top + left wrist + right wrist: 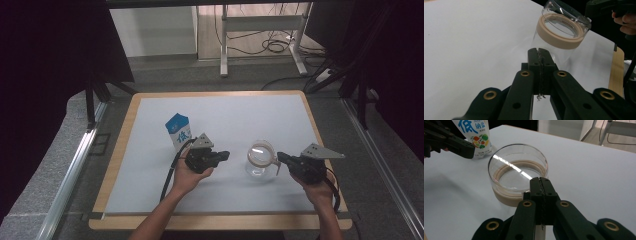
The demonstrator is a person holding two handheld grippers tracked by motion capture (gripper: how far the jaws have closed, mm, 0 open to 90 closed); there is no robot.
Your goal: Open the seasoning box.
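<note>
A clear glass jar (261, 159) with a beige ring at its mouth stands on the white mat (235, 115), right of centre. A blue and white carton (178, 130) stands upright to its left. My left gripper (226, 155) lies between carton and jar, shut and empty, pointing at the jar. In the left gripper view its jaws (539, 51) meet just short of the jar (560, 32). My right gripper (280, 156) is shut at the jar's right side. In the right gripper view its tips (540, 180) sit at the near rim of the jar (517, 173); the carton (475, 135) stands behind.
The mat covers a wooden board (120, 150) with a bare rim. Behind the table stand white desk legs (224, 45) and floor cables (275, 46). Black stands (92, 105) and a metal rail (70, 175) flank the left side.
</note>
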